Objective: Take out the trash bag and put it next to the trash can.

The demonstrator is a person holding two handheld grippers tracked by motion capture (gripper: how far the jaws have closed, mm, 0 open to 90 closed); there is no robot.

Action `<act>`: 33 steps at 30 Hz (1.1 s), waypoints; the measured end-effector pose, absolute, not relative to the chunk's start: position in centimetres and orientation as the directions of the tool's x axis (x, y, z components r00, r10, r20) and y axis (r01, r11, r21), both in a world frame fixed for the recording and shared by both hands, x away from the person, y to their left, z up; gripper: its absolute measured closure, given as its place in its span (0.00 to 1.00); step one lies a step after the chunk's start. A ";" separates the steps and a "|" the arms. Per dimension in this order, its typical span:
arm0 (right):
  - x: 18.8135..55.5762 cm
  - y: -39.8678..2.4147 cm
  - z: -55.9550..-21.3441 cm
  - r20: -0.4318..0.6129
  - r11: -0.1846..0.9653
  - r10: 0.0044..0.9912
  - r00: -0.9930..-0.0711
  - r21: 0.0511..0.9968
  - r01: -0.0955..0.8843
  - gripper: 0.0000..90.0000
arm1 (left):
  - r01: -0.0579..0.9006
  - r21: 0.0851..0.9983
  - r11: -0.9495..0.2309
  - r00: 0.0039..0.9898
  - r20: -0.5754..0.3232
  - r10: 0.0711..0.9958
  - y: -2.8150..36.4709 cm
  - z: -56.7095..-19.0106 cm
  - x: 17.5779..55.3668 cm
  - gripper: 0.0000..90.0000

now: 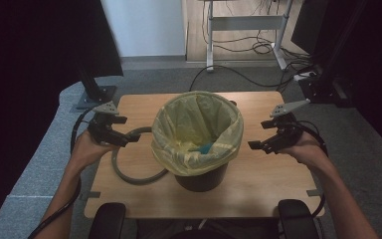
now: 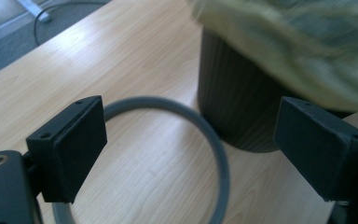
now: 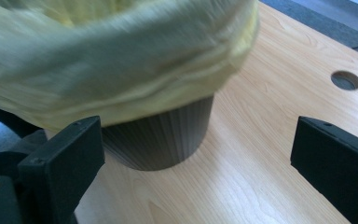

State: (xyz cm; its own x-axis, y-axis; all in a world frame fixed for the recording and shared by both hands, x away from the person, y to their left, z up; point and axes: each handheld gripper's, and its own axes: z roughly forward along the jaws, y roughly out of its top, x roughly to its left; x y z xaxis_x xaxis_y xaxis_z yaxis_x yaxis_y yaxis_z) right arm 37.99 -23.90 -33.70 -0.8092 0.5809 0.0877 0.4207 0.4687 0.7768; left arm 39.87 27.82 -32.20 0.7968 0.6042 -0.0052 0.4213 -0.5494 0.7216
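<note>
A dark round bin (image 1: 201, 179) stands in the middle of the wooden table (image 1: 263, 184), lined with a yellow bag (image 1: 179, 119) folded over its rim. Something blue (image 1: 206, 148) lies inside the bag. A grey ring (image 1: 129, 177) lies flat on the table, left of the bin and touching its base. My left gripper (image 1: 129, 137) hovers open above the ring, left of the bag. My right gripper (image 1: 256, 145) is open just right of the bag. In the left gripper view the ring (image 2: 214, 135), bin (image 2: 237, 98) and bag (image 2: 298, 42) lie ahead. In the right gripper view the bin (image 3: 168, 135) and bag (image 3: 121, 56) are close.
A monitor stand (image 1: 95, 94) sits off the table's back left corner. Black equipment (image 1: 328, 84) stands at the right, and cables (image 1: 258, 47) run over the floor behind. A cable hole (image 3: 345, 80) is in the tabletop. Chair armrests (image 1: 107, 219) flank the near edge.
</note>
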 end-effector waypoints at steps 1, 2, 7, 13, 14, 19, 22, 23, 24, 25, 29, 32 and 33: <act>37.9 -23.7 -33.4 0.090 0.472 0.573 -0.814 0.776 0.418 0.02 | 0.413 0.724 -0.552 0.803 -0.005 0.595 27.6 -31.9 39.7 0.10; 37.8 -23.6 -33.0 0.093 0.472 0.567 -0.819 0.778 0.415 0.02 | 0.405 0.729 -0.553 0.808 -0.002 0.589 27.4 -31.6 39.5 0.10; 37.2 -22.8 -31.3 0.101 0.472 0.525 -0.845 0.791 0.388 0.02 | 0.369 0.743 -0.558 0.834 0.000 0.551 26.5 -30.1 38.7 0.10; 36.4 -21.6 -29.4 0.079 0.491 0.482 -0.873 0.801 0.344 0.02 | 0.323 0.757 -0.568 0.868 0.002 0.496 25.1 -28.4 37.8 0.10; 36.3 -21.3 -29.1 0.073 0.497 0.477 -0.876 0.800 0.337 0.02 | 0.316 0.761 -0.567 0.873 0.001 0.488 24.8 -28.2 37.6 0.10; 35.9 -20.0 -28.1 0.056 0.523 0.453 -0.890 0.791 0.316 0.02 | 0.280 0.764 -0.581 0.896 0.009 0.444 23.0 -27.1 36.8 0.11; 35.8 -19.0 -27.9 0.063 0.535 0.426 -0.903 0.787 0.307 0.02 | 0.259 0.758 -0.598 0.911 0.014 0.412 21.9 -26.7 36.4 0.11; 35.7 -18.7 -27.8 0.061 0.542 0.416 -0.907 0.785 0.301 0.02 | 0.251 0.755 -0.606 0.916 0.017 0.401 21.5 -26.6 36.3 0.11; 35.7 -18.3 -27.9 0.062 0.546 0.402 -0.913 0.784 0.294 0.02 | 0.243 0.753 -0.612 0.921 0.020 0.390 21.1 -26.6 36.2 0.11; 35.6 -18.0 -27.9 0.064 0.549 0.389 -0.919 0.785 0.287 0.02 | 0.237 0.753 -0.614 0.924 0.020 0.382 20.7 -26.7 36.0 0.11; 35.5 -16.7 -28.3 0.065 0.567 0.347 -0.935 0.780 0.265 0.02 | 0.195 0.752 -0.630 0.943 0.033 0.331 19.2 -27.4 35.3 0.13; 35.5 -15.9 -28.7 0.069 0.581 0.320 -0.945 0.774 0.253 0.02 | 0.180 0.737 -0.651 0.953 0.033 0.301 18.2 -28.0 34.9 0.14; 35.4 -15.6 -28.8 0.070 0.585 0.311 -0.948 0.772 0.249 0.02 | 0.174 0.730 -0.661 0.956 0.037 0.293 17.9 -28.2 34.9 0.14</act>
State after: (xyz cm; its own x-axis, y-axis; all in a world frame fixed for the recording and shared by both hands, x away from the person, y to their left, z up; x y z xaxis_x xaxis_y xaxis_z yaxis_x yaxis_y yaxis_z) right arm 35.42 -15.64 -28.82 -0.9479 0.3107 0.0704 0.2491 0.5851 0.7717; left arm 34.85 17.90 -28.24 0.9556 0.2925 0.0367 0.1743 -0.6611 0.7298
